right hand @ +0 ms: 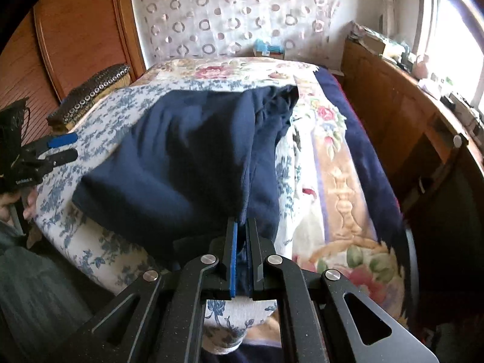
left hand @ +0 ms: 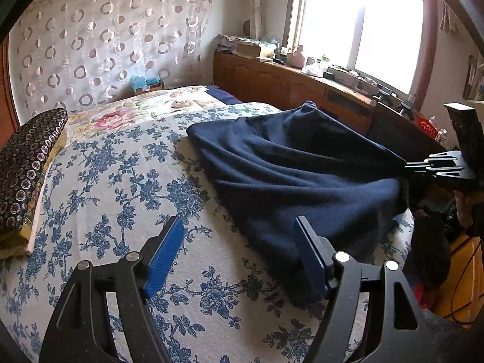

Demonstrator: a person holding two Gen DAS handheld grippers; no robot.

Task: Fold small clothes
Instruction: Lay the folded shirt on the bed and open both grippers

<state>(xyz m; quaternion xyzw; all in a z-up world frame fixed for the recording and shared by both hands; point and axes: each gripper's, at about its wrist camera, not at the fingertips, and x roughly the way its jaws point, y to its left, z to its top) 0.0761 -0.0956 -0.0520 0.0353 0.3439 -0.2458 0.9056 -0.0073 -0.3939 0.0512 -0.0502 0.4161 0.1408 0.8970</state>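
A dark navy garment (left hand: 290,178) lies spread and rumpled on the blue-flowered bed cover (left hand: 121,175). My left gripper (left hand: 239,230) hovers open just above the cover at the garment's near edge, and nothing sits between its blue pads (left hand: 165,257). My right gripper (right hand: 241,227) is shut on the navy garment (right hand: 169,163) at its near corner, with the cloth pinched between the pads and pulled taut. In the left wrist view the right gripper (left hand: 408,166) shows at the far right, lifting that corner off the bed. The left gripper (right hand: 71,148) appears at the left edge of the right wrist view.
A folded dark patterned cloth (left hand: 27,169) sits at the bed's left side. A rose-patterned blanket (right hand: 332,163) covers the far and right parts of the bed. A wooden cabinet (left hand: 272,81) crowded with small items runs under the window. A hand (right hand: 12,205) shows at the left.
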